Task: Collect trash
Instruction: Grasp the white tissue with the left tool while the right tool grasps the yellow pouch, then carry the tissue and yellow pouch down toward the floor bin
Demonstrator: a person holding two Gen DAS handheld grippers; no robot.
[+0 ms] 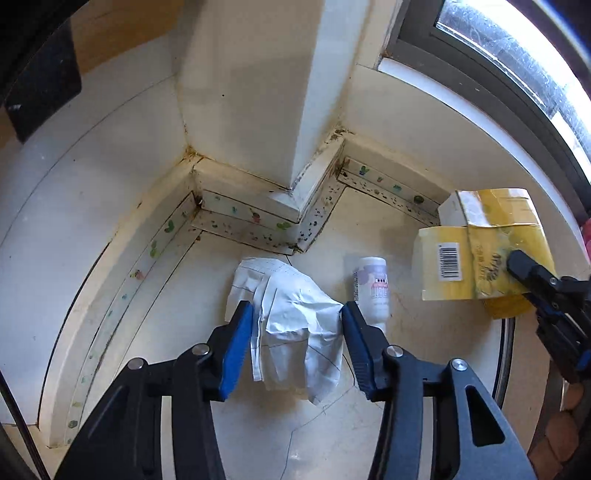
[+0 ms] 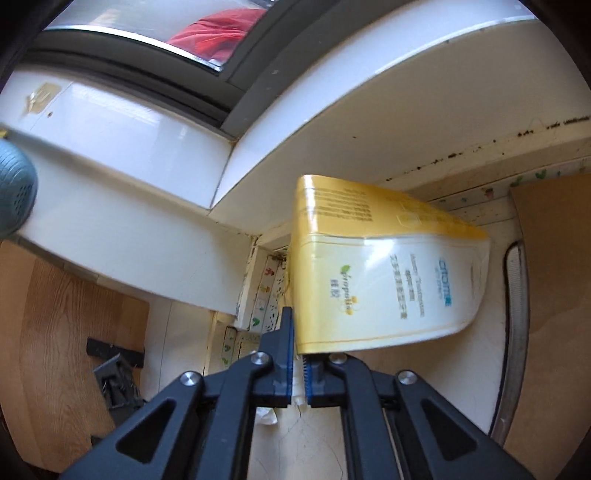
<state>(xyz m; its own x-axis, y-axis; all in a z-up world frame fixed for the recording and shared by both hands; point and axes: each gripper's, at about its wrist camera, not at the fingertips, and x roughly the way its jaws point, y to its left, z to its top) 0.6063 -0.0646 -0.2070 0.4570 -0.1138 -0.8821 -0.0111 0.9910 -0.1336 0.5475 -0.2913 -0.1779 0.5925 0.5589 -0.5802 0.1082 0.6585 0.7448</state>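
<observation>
The left gripper (image 1: 297,332) hangs low over the pale floor (image 1: 406,369) with its jaws spread wide, released and holding nothing. Between its blue pads (image 1: 236,354) lies a crumpled sheet of white paper (image 1: 291,325), flat on the floor and creased, with thin ruled lines on it. From this view I cannot tell whether the pads touch the paper or only frame it. Just beside the paper, on its right, a small white bottle (image 1: 371,288) lies on its side with a pale purple label; the right-hand finger covers its near end.

Behind both, a white column (image 1: 251,92) meets the floor, and a skirting strip (image 1: 243,216) with small coloured prints and dark specks runs around its base.

The right gripper (image 2: 297,354) is clenched on the lower edge of a yellow and white box (image 2: 376,266), which it holds up off the floor near the wall under the window frame (image 2: 147,74). In the left wrist view the same box (image 1: 480,251) shows a barcode on one end and sits off to the right of the bottle, well apart from the paper. Something red (image 2: 218,29) lies beyond the glass. A wooden panel (image 2: 74,332) stands at the left of the right wrist view.
</observation>
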